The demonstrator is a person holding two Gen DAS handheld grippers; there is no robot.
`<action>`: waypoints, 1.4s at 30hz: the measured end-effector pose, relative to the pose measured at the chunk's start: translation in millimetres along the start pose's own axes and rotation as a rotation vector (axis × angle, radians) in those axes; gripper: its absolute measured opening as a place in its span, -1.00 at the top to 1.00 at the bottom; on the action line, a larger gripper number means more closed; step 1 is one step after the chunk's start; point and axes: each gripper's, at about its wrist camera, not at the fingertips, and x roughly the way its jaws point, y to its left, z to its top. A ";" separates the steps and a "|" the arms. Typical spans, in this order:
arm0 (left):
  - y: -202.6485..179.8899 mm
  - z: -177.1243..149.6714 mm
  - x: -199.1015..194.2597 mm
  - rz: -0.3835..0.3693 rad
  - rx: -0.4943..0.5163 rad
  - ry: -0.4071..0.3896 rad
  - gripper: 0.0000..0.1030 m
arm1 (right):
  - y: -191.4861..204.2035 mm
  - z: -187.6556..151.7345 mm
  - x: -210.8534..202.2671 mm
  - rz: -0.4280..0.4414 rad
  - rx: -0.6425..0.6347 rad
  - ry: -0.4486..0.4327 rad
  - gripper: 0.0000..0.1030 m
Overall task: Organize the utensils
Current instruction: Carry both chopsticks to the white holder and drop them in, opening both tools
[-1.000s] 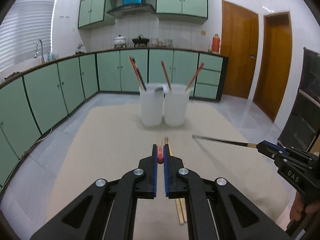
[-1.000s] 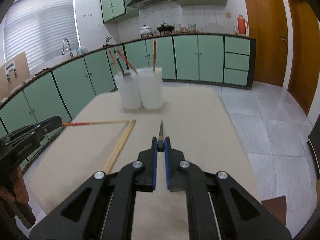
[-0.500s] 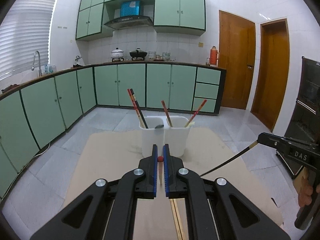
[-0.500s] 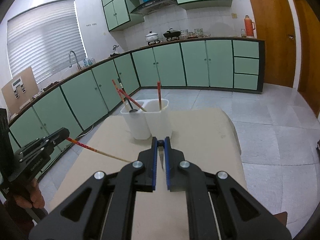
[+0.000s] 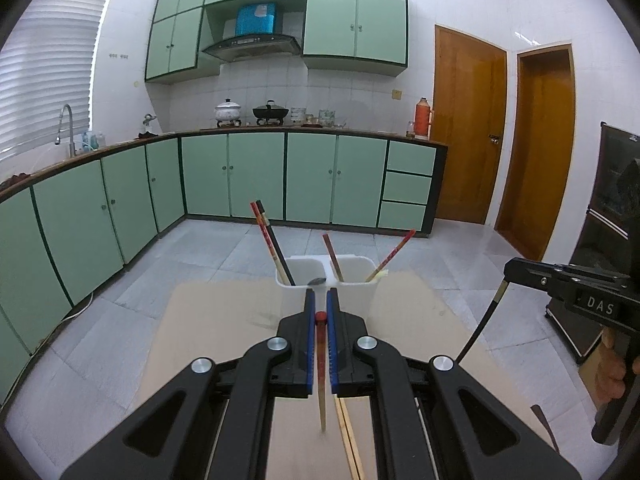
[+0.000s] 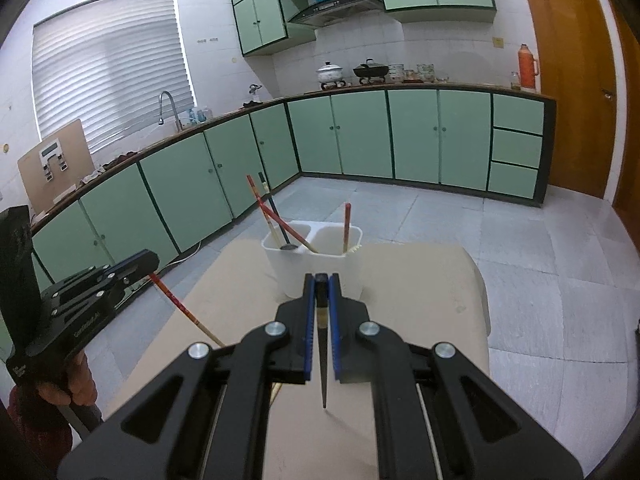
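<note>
Left gripper [image 5: 321,312] is clamped on the red-topped chopstick [image 5: 321,380] at its thick end, tip hanging down over the table [image 5: 208,320]. Right gripper [image 6: 321,292] pinches the black chopstick [image 6: 323,364] likewise. Both hang short of the white two-compartment holder [image 5: 304,270] at the table's far edge, which already carries several sticks. Loose bamboo chopsticks [image 5: 348,436] lie on the table near its near edge. Judgement: sticks are light, stiff, smooth; held at one end they can pivot, so a grip nearer mid-length would steady them.
</note>
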 end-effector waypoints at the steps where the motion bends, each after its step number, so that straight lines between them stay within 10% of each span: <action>1: 0.9 1.3 -0.8 -0.001 0.000 -0.003 0.89 | 0.7 2.8 -0.3 0.006 -0.004 -0.003 0.88; 32: 12.9 160.6 41.0 0.029 0.056 -0.289 0.89 | 3.2 168.9 28.5 0.046 -0.096 -0.207 0.88; 42: 19.5 149.2 111.9 0.013 0.037 -0.232 0.89 | -12.8 162.7 104.3 -0.002 -0.090 -0.163 0.88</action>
